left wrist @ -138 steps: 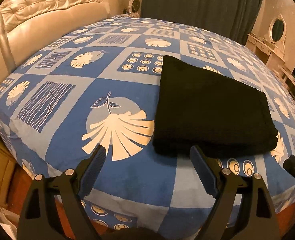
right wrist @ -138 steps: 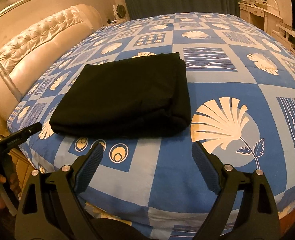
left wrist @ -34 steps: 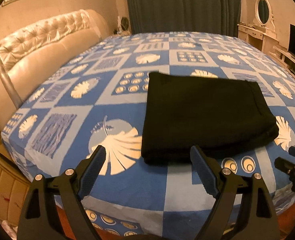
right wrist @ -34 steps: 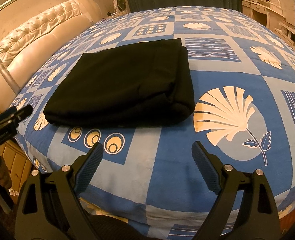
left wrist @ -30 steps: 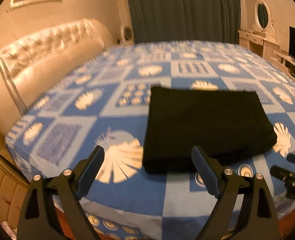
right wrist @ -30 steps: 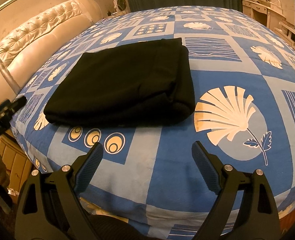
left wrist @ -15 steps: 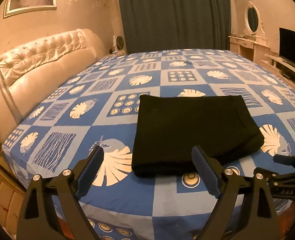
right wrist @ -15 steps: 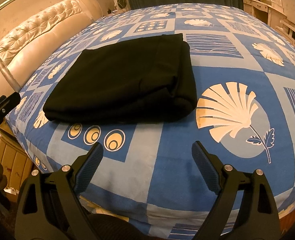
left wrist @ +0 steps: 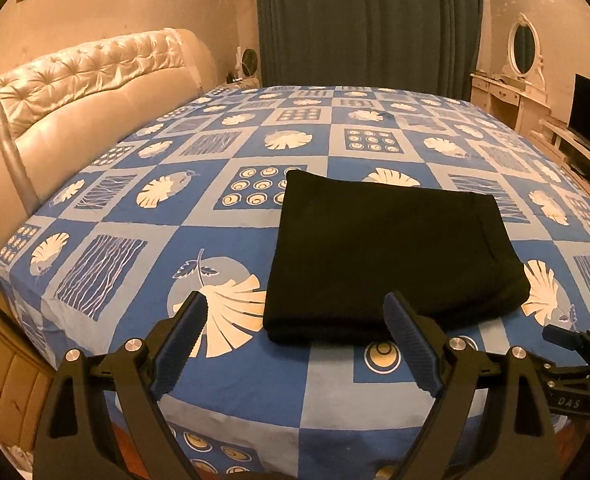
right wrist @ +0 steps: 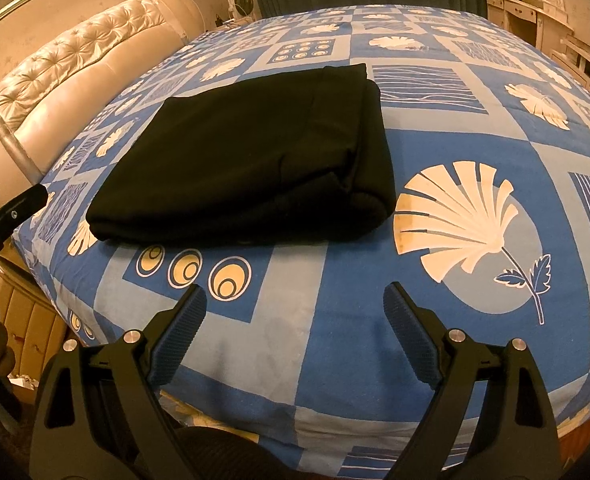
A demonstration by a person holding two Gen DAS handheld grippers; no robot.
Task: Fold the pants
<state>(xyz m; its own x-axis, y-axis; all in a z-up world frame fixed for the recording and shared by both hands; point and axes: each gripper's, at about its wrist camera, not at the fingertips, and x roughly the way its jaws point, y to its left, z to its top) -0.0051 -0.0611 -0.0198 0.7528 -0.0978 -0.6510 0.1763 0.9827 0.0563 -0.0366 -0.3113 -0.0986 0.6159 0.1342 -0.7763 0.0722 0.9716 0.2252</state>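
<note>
on the bed (left wrist: pixel 255 364) the black pants (left wrist: pixel 391 252) lie in a neat folded rectangle; both our grippers' jaws gape wide, empty, clear of it. task looks abt done.

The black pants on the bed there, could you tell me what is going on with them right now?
A person holds a pair of tongs in each hand, facing the near edge of the bed. The black pants lie folded into a compact rectangle on the blue patterned sheet. The left tongs and the right tongs are both open and empty, short of the pants and touching nothing. Judging by the tidy bundle, the folding looks finished.
</note>
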